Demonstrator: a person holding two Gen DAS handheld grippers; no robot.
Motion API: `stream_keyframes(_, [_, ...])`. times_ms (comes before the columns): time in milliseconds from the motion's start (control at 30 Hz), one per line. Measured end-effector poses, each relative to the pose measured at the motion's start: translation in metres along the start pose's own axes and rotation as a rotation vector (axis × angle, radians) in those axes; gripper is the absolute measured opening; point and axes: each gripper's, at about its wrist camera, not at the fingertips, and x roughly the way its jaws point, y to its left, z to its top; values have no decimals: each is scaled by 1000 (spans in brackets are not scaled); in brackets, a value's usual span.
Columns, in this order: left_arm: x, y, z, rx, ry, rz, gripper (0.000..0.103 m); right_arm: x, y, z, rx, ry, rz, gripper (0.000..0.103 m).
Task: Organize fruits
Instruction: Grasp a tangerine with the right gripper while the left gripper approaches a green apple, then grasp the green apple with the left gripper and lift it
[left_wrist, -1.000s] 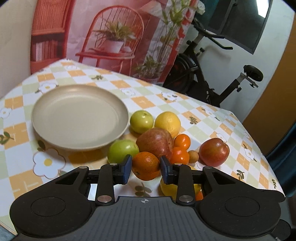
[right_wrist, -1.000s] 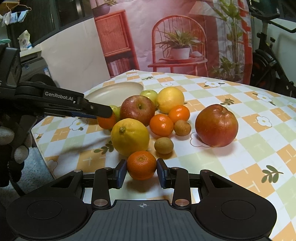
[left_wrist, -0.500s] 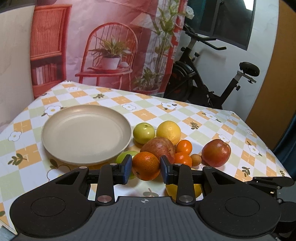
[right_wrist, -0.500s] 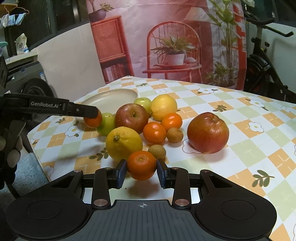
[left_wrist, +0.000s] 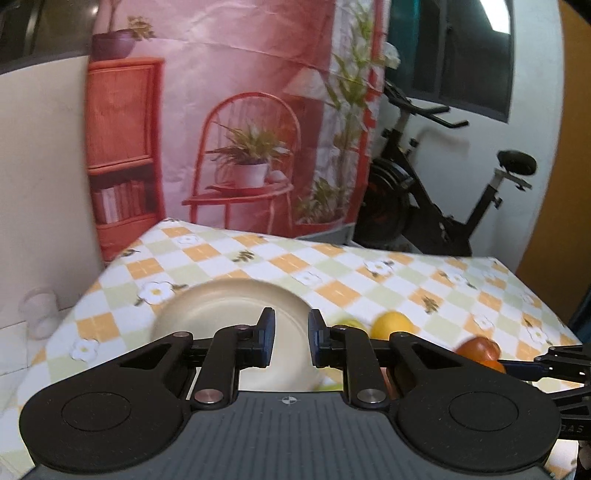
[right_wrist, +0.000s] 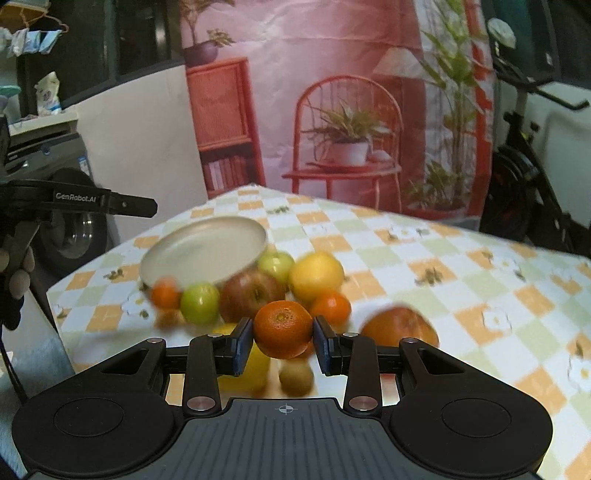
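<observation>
My right gripper (right_wrist: 283, 343) is shut on an orange (right_wrist: 283, 329) and holds it up above the fruit pile. The pile shows a red apple (right_wrist: 249, 295), two green apples (right_wrist: 199, 302), a yellow citrus (right_wrist: 316, 275), a mandarin (right_wrist: 331, 307) and a second orange (right_wrist: 166, 293) lying on the cloth by the beige plate (right_wrist: 203, 250). My left gripper (left_wrist: 289, 341) is empty, its jaws a small gap apart, raised above the plate (left_wrist: 221, 314). It also shows at the left of the right wrist view (right_wrist: 144, 205).
The table wears a checked flower cloth (left_wrist: 332, 280). A red apple (left_wrist: 478, 349) and yellow citrus (left_wrist: 391, 323) lie to the right. A lemon (right_wrist: 247, 369) and a kiwi (right_wrist: 295, 374) sit under my right gripper. An exercise bike (left_wrist: 443, 206) stands behind.
My left gripper no longer holds its orange; an orange now lies by the plate. The left gripper has risen and tilted up. My right gripper has lifted its orange higher.
</observation>
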Motion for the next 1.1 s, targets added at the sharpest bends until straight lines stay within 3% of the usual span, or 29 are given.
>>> stream_keyframes(133, [11,21,0,-50,49,0,21,13,8,20,-46,-18,13,32])
stream_keyframes(267, [11,35,-16,-173,171,-125,22,19,15,24,-58,-10,31,32])
stream_keyframes(333, [5,31,-28,-126,205,-151,23,22,17,20,-52,6,39,32])
stream_keyframes(433, [-4,26,-37,-58,203,-121,23,23,18,14,-47,20,34,32])
stream_keyframes(867, [-2,17,-35,-71,186,-125,23,11,14,6,-25,3,11,32])
stream_keyframes(1100, [2,10,-36,-69,192,-131,28,6,3,-2,5,10,-20,32])
